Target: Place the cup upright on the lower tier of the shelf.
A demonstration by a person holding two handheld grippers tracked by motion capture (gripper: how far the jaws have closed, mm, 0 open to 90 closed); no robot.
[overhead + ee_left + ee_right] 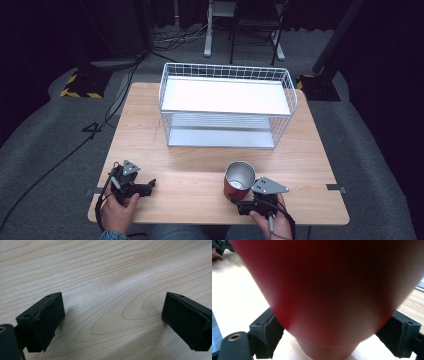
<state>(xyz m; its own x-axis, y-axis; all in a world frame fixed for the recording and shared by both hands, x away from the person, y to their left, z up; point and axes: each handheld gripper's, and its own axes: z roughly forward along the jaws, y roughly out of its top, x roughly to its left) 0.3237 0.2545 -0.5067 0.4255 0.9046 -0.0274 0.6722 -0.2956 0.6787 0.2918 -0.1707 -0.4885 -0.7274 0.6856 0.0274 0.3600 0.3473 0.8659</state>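
A red cup (238, 180) with a shiny metal inside stands mouth-up near the table's front edge, right of centre. My right gripper (241, 196) comes at it from the near side, and its jaws press on both sides of the cup's red body (329, 290); the right gripper (334, 326) is shut on it. Whether the cup's base touches the table I cannot tell. At the front left, my left gripper (149, 186) rests low over the bare wood. In its own view the left gripper (112, 312) is open, with nothing between its pads (47, 320).
A white wire rack (227, 106) with two shelves stands at the back middle of the wooden table (200, 165). Beyond the table are grey carpet, cables and stand legs. The person's hands (119, 212) hold both grippers at the front edge.
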